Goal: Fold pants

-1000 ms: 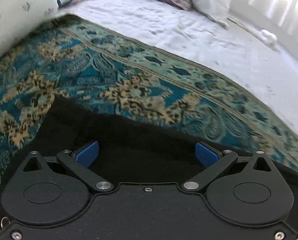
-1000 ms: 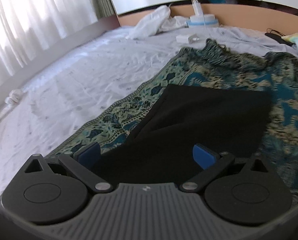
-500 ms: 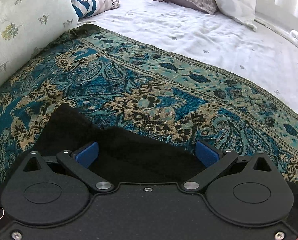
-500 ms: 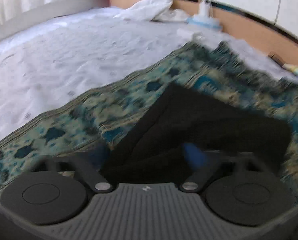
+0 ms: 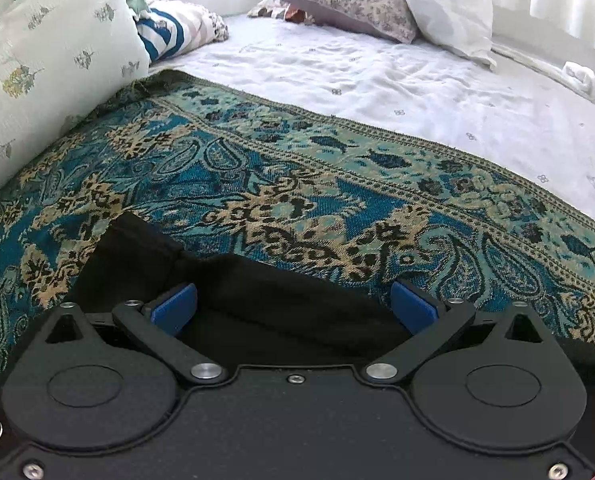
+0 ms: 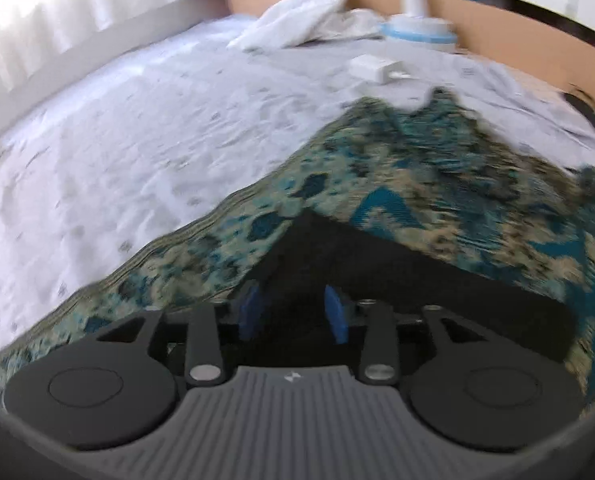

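Black pants (image 5: 281, 300) flat on patterned throw (image 5: 297, 184), for a firm folding surface. Left tongs (image 5: 293, 306) spread wide, straddling the hem, ready to bite. Right tongs (image 6: 291, 312) half-closed around a pants (image 6: 397, 280) edge; actual pinch impossible to tell through blur.

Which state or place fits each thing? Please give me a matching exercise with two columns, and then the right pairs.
Things:
1. left gripper
2. right gripper
3. black pants
4. white charger

States or places:
A. on the patterned throw
B. on the white sheet
C. jaws wide apart
D. jaws partly closed, a gap left

Pairs: 1-C, 2-D, 3-A, 4-B
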Available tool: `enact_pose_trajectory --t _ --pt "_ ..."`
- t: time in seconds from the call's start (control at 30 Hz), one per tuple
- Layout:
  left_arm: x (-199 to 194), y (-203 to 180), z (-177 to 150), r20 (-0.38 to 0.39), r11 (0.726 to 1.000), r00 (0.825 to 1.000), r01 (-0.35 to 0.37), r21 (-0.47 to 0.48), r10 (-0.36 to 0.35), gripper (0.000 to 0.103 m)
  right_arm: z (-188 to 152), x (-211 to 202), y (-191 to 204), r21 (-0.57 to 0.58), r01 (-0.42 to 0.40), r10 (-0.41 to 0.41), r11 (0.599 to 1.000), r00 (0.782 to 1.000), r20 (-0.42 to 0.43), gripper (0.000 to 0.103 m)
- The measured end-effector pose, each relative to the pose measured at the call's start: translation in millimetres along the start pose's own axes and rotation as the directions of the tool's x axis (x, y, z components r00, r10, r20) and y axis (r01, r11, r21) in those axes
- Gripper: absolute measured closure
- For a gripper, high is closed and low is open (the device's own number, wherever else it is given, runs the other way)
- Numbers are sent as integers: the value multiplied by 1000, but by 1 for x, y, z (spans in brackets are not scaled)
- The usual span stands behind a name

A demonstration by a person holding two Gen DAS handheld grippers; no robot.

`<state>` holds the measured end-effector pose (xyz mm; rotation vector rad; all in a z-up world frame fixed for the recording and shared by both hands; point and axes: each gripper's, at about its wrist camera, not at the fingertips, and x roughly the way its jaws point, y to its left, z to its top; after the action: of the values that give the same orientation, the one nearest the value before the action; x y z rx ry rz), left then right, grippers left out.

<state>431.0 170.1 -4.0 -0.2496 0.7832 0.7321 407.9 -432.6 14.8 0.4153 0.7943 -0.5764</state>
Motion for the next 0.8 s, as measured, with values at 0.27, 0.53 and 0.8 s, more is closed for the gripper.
enact_pose_trajectory --t 0.27,0.53,0.8 --pt "-1 -4 -4 27 1000 1000 -15 3 15 0 -8 18 30 -144 121 -118 982 993 27 99" --pt "-16 -7 -8 101 991 990 88 103 -98 82 3 -44 -20 99 -52 30 994 977 210 99" --pt "-37 23 0 -74 948 946 311 -72 -316 94 0 -111 -73 141 -91 50 986 962 270 99"
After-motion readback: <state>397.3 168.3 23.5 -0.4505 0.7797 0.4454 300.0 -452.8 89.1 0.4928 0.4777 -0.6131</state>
